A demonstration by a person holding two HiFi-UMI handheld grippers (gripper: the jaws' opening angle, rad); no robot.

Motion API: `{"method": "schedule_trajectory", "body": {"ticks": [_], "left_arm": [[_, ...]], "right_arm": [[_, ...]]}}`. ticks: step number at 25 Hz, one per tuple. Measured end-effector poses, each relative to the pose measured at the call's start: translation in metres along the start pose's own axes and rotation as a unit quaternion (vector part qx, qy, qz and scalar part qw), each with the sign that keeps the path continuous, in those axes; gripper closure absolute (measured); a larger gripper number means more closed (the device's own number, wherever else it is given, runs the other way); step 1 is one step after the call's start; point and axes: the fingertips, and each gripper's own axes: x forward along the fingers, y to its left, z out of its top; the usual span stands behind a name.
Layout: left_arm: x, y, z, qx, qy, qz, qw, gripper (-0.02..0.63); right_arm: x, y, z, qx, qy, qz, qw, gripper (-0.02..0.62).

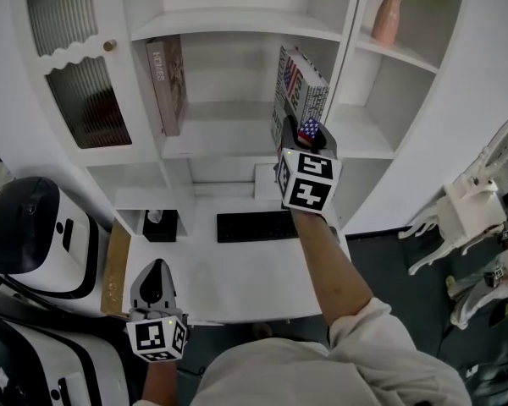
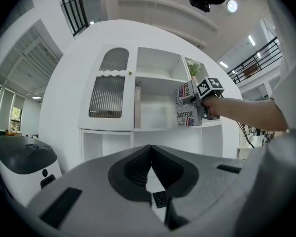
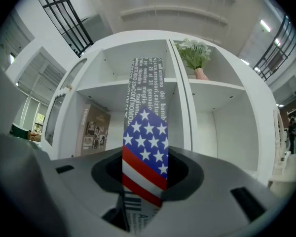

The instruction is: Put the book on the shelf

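The right tool (image 3: 145, 174) is clamped on the spine of the book (image 3: 144, 132), one jaw on each cover, just at the stars-and-stripes patch low on the spine. The book stands upright at the right end of the shelf's (image 1: 220, 146) middle compartment, close to the white divider on that side. Its lower edge is level with the shelf board; whether it rests on the board cannot be told. At the left end of that compartment a brown book (image 1: 167, 83) stands upright, well apart from the held one. In the compartment to the right of the shelf's divider, higher up, a pink vase (image 1: 387, 17) holds a green plant. Left of the shelf is a cabinet door (image 1: 85, 100) with ribbed glass. Below the shelf, on the white bench (image 1: 237, 277), lie a black keyboard (image 1: 256, 226) and, to its left, a small black box (image 1: 160, 225). The left tool (image 1: 155, 279) hangs over the bench's near left edge, far below the shelf, its jaws together with nothing between them.
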Motion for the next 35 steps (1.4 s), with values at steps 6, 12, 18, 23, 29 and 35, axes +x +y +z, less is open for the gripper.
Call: {"method": "schedule_trajectory", "body": {"ticks": [6, 12, 18, 23, 29, 35], "left_arm": [[0.0, 0.005, -0.007, -0.003, 0.008, 0.008, 0.9999, 0.603], [-0.004, 0.013, -0.013, -0.007, 0.015, 0.021, 0.9997, 0.603], [-0.009, 0.027, -0.018, -0.012, 0.021, 0.036, 0.999, 0.603], [-0.011, 0.031, -0.021, -0.014, 0.026, 0.043, 0.9986, 0.603], [-0.014, 0.034, -0.025, -0.015, 0.032, 0.052, 0.998, 0.603], [-0.017, 0.035, -0.028, -0.016, 0.037, 0.06, 0.9974, 0.603]], "right_arm": [[0.027, 0.003, -0.007, 0.01, 0.018, -0.018, 1.0, 0.436], [0.048, 0.008, -0.008, 0.006, 0.021, -0.035, 0.999, 0.437], [0.063, 0.013, -0.008, 0.004, 0.019, -0.045, 0.999, 0.436], [0.076, 0.014, -0.009, 0.007, 0.019, -0.052, 0.998, 0.436], [0.09, 0.013, -0.01, 0.001, 0.022, -0.061, 0.998, 0.436], [0.101, 0.013, -0.011, -0.002, 0.019, -0.067, 0.998, 0.436]]}}
